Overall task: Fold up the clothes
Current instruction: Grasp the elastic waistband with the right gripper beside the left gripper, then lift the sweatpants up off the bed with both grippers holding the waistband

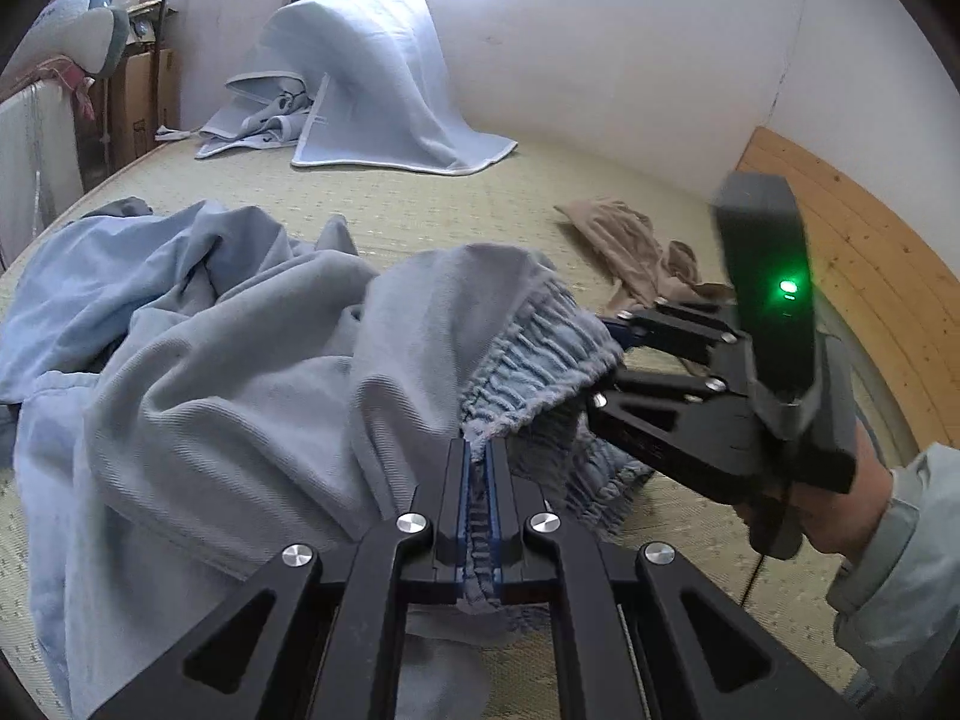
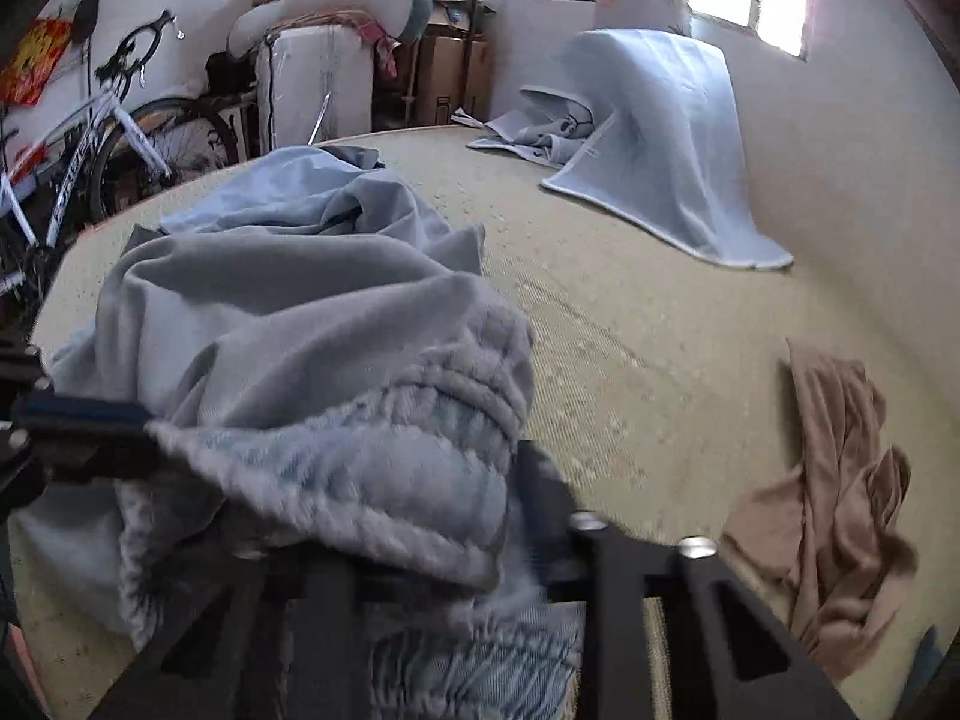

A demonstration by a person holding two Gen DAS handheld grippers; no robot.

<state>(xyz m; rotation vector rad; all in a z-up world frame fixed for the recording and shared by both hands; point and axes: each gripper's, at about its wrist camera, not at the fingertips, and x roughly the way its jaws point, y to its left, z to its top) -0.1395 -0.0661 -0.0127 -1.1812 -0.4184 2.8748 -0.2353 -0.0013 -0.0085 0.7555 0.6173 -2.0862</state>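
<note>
Light blue trousers (image 1: 240, 360) lie crumpled on the bed mat (image 1: 450, 204). My left gripper (image 1: 477, 450) is shut on their gathered elastic waistband (image 1: 540, 348), with cloth pinched between the blue pads. My right gripper (image 1: 600, 360) comes in from the right, held by a person's hand (image 1: 840, 510), and is shut on the same waistband a short way along. In the right wrist view the waistband (image 2: 390, 468) drapes over my right fingers (image 2: 543, 498) and hides most of them. The left gripper (image 2: 144, 426) holds its edge at the far left. The trousers (image 2: 300, 300) pile up behind.
A beige garment (image 1: 630, 246) (image 2: 840, 480) lies loose on the mat to the right. A pale blue blanket (image 1: 372, 72) (image 2: 660, 120) covers something at the far end. A wooden board (image 1: 840, 240) borders the right side. A bicycle (image 2: 120, 132) and boxes stand beyond the left edge.
</note>
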